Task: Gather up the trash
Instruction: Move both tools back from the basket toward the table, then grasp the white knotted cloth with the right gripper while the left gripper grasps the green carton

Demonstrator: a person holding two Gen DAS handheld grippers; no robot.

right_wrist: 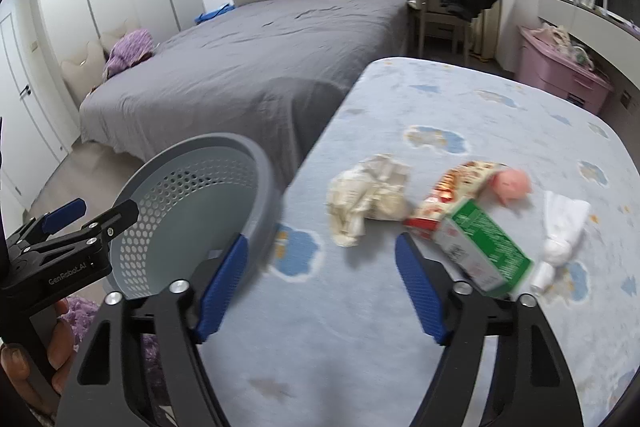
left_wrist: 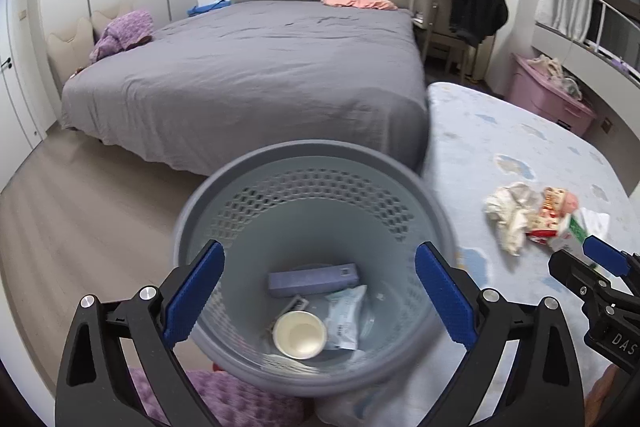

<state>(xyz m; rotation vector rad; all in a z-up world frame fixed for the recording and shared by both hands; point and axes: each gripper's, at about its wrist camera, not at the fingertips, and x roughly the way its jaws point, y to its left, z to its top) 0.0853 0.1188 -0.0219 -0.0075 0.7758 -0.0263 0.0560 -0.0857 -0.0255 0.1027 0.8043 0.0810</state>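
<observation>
A grey-blue perforated bin (left_wrist: 312, 187) stands beside a light blue cloud-patterned cover (right_wrist: 400, 307). In it lie a purple box (left_wrist: 312, 279), a paper cup (left_wrist: 299, 334) and a plastic packet (left_wrist: 346, 311). My left gripper (left_wrist: 320, 247) hangs open above the bin's mouth, nothing between its pads. On the cover lie crumpled paper (right_wrist: 366, 199), a red snack wrapper (right_wrist: 452, 187), a green-and-white carton (right_wrist: 484, 247), a pink lump (right_wrist: 514, 183) and a white tissue (right_wrist: 560, 227). My right gripper (right_wrist: 320, 243) is open and empty over the cover, just short of the crumpled paper.
A large bed with a grey sheet (left_wrist: 260, 75) fills the space behind the bin. A chair with a black garment (left_wrist: 472, 7) and a pink storage box (left_wrist: 548, 95) stand at the right. A purple blanket (left_wrist: 224, 403) lies below the bin. Wood floor (left_wrist: 80, 207) stretches left.
</observation>
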